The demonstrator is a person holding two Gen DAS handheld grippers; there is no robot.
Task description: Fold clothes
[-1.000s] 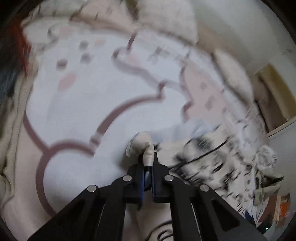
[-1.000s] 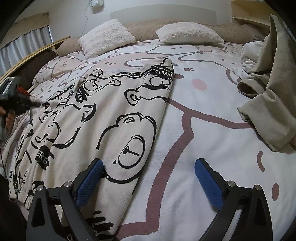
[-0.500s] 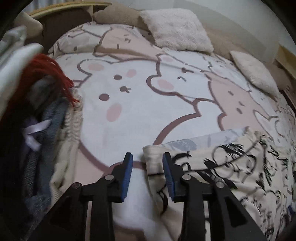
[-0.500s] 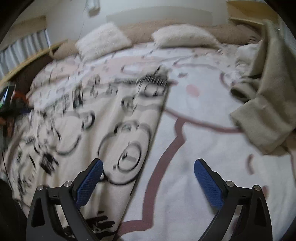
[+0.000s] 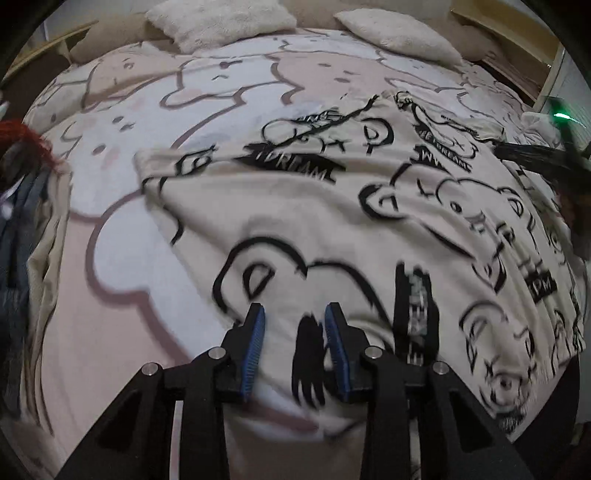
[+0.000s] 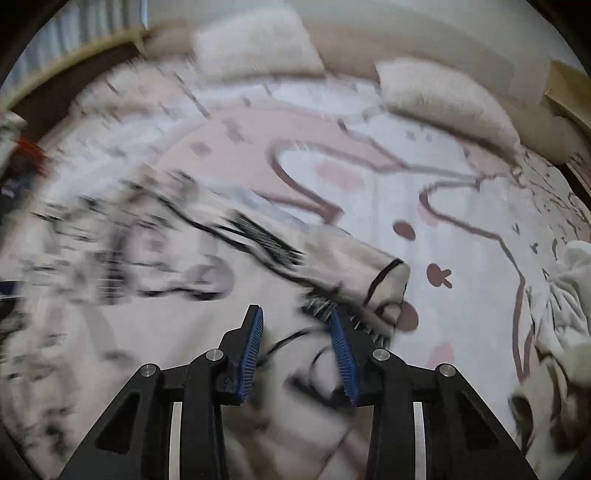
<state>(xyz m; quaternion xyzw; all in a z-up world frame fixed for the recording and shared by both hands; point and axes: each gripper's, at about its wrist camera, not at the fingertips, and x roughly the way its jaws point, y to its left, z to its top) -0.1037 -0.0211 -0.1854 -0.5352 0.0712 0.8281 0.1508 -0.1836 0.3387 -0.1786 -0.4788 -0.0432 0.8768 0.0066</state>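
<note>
Bed with a pink-and-white cartoon-animal bedspread (image 5: pixel 122 258), two fluffy pillows (image 5: pixel 218 18) at 12 o'clock by the headboard. Cream garment with black bear print (image 5: pixel 332 206) lies spread over the centre and 3 o'clock side of the bedspread in the left wrist view; one folded-over edge runs along its 10 o'clock side. Looks early: at most one fold in, the rest left, garment not yet compact.

Left gripper (image 5: pixel 294 334) hangs over the near hem at 6 o'clock, jaws part open, blue pads not pinching cloth. Right gripper (image 6: pixel 297 338) is over a doubled corner of the garment, jaws closing, cloth lying under the gap; no grip visible yet.

Right wrist view is heavily motion-blurred, print unreadable. Clothes pile (image 5: pixel 22 206) at 9 o'clock is cut off; dark object with green light (image 5: pixel 554 155) at 2 o'clock is unclear.
</note>
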